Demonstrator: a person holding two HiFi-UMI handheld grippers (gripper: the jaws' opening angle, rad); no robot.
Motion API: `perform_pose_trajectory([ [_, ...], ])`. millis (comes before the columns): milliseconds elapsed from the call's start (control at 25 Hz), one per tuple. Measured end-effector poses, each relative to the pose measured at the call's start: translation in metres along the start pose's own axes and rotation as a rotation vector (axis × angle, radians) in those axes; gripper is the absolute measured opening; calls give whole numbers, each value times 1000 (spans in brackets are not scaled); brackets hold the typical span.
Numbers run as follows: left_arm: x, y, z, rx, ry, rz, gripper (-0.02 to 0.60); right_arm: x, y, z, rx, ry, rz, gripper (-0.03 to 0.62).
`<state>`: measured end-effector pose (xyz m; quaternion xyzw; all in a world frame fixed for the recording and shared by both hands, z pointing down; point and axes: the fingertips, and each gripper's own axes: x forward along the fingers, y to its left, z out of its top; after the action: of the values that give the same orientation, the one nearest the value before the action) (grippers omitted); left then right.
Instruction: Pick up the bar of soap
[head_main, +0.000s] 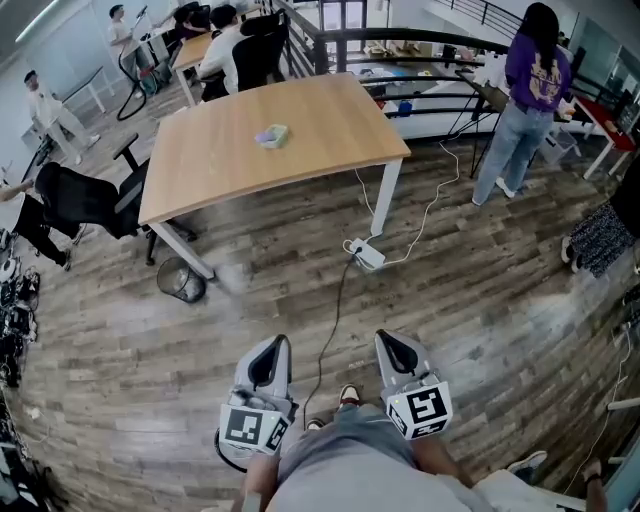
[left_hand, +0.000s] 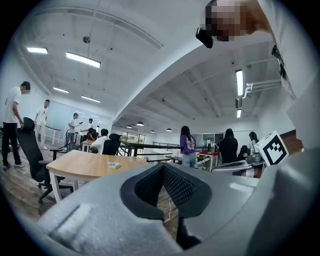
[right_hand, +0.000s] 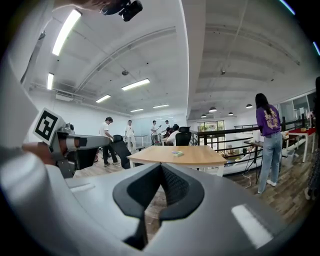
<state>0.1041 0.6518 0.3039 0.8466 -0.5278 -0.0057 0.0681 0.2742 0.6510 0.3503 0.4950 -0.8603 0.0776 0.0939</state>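
Observation:
A small pale green and lilac bar of soap (head_main: 271, 135) lies near the middle of a wooden table (head_main: 330, 125) far ahead of me. In the left gripper view the soap (left_hand: 114, 165) is a tiny patch on the tabletop, and in the right gripper view the soap (right_hand: 177, 153) is as small. My left gripper (head_main: 268, 345) and right gripper (head_main: 393, 342) hang side by side close to my body, over the plank floor, far short of the table. Both have their jaws together with nothing between them.
A white power strip (head_main: 366, 254) with cables lies on the floor by the table's white leg. A wire bin (head_main: 181, 280) stands at the table's left corner, black office chairs (head_main: 85, 200) further left. A person in purple (head_main: 525, 100) stands at the right; several people sit or stand behind.

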Motion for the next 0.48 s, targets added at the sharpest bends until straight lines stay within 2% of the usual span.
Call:
perform_pose_trajectory([
  [480,29,-6,0,27,-11,41,2,9,-39,-3,42,-29,44,2],
])
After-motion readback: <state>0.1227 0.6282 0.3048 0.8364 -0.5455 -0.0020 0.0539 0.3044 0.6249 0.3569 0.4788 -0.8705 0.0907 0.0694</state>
